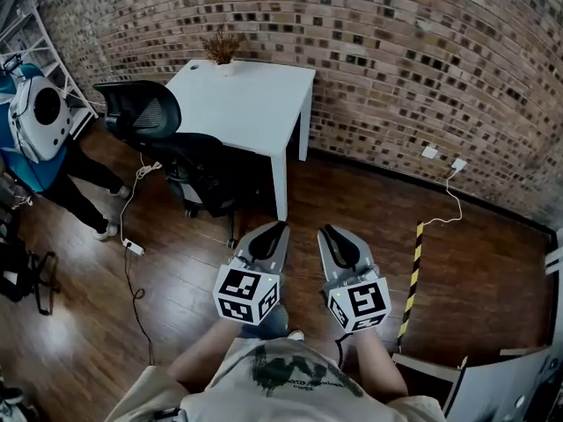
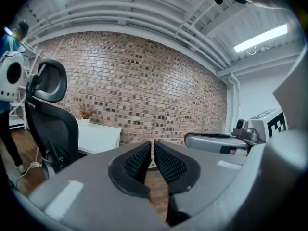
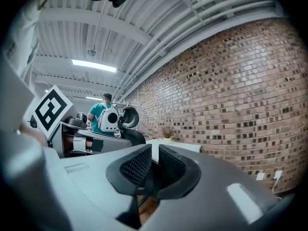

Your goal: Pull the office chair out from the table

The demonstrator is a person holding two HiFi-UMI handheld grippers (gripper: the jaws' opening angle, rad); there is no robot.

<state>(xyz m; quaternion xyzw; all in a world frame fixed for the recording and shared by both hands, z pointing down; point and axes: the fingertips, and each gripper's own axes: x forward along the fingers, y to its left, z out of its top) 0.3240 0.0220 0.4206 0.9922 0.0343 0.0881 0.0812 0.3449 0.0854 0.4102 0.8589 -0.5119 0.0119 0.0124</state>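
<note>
Well, left gripper (image 1: 278, 229) closed and right gripper (image 1: 328, 231) barely parted, both empty: better approach the chair (image 1: 141, 112) far ahead-left, opening wide.

Brick wall (image 1: 396, 51), potted dried plant (image 1: 222, 49), bystander (image 1: 88, 187) with white backpack (image 1: 37, 117), power strip (image 1: 134, 247)

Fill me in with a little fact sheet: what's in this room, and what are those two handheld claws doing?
room: brick wall, wooden floor
furniture: white table, with a small dried plant at its far edge
chair: black office chair, close against the table's left side
left gripper: jaws together, empty, not touching the chair
right gripper: jaws slightly apart, empty, not touching the chair
bystander: person with a white backpack, far left
</note>
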